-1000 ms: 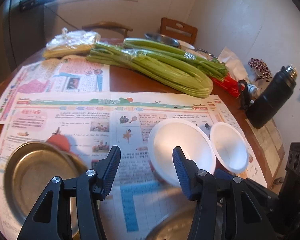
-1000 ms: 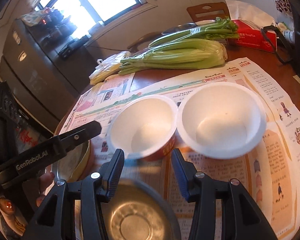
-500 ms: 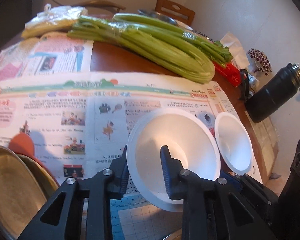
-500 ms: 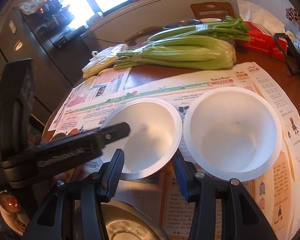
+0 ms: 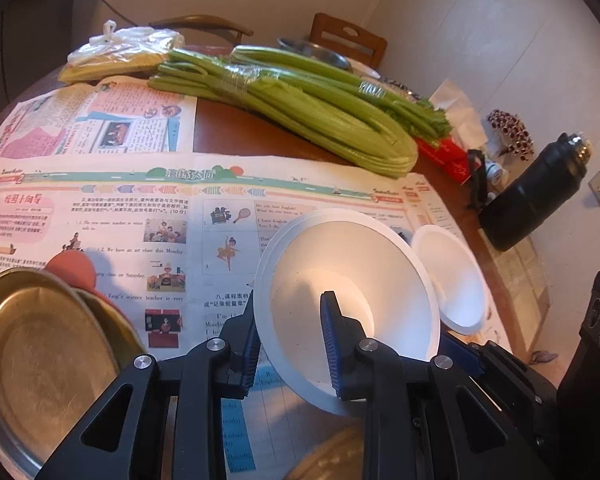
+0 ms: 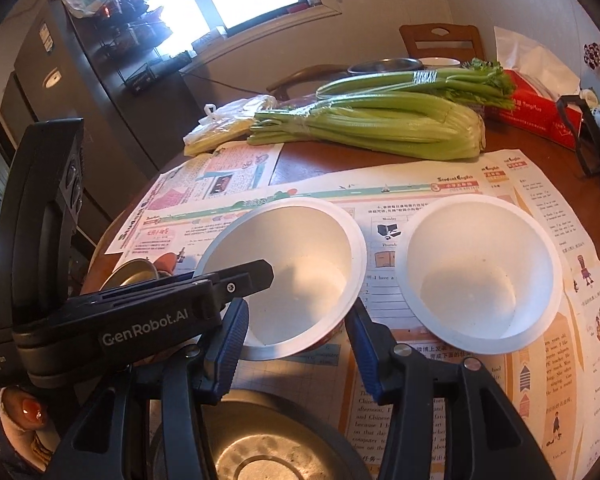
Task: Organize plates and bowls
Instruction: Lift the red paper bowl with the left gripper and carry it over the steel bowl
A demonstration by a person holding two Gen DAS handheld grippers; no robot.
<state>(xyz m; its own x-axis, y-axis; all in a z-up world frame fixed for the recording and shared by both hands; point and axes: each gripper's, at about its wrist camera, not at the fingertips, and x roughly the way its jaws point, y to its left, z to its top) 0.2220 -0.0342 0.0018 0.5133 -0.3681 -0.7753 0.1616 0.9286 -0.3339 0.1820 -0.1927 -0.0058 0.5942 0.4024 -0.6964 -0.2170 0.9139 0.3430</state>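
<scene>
While our left tool (image 5: pixel 288 344) pinches the rim of the nearer white bowl (image 5: pixel 352 280), we see it tipped up off the newspaper (image 5: pixel 140 216).
Our right tool (image 6: pixel 296 344) sits w/ its fingers to either side of that same bowl's base, whether they press it we can't tell. 2nd white bowl (image 6: pixel 484 272) stands upright just beside it on the table (image 5: pixel 236 128). Metal plate (image 5: pixel 40 360) lies at left, another metal dish (image 6: pixel 260 448) under the right tool. Celery (image 5: pixel 300 108) lies well behind.
</scene>
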